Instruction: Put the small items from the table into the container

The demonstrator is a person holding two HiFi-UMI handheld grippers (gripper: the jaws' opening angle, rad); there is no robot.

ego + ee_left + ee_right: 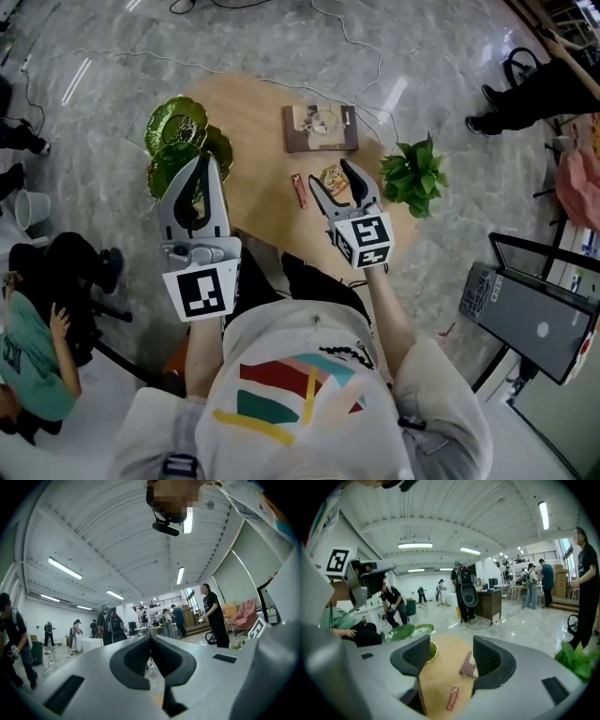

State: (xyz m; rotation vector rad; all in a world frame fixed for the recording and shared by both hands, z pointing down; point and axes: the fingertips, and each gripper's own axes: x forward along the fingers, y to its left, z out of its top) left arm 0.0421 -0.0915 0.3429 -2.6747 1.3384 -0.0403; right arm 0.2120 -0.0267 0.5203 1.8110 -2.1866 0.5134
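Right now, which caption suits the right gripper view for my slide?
Open right gripper above the round wooden table, a slim red packet lying beneath its empty jaws.

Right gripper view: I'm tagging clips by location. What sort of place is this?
Probably a large open workshop or lab hall: ceiling strip lights, a wide polished floor, and people standing around desks in the background.
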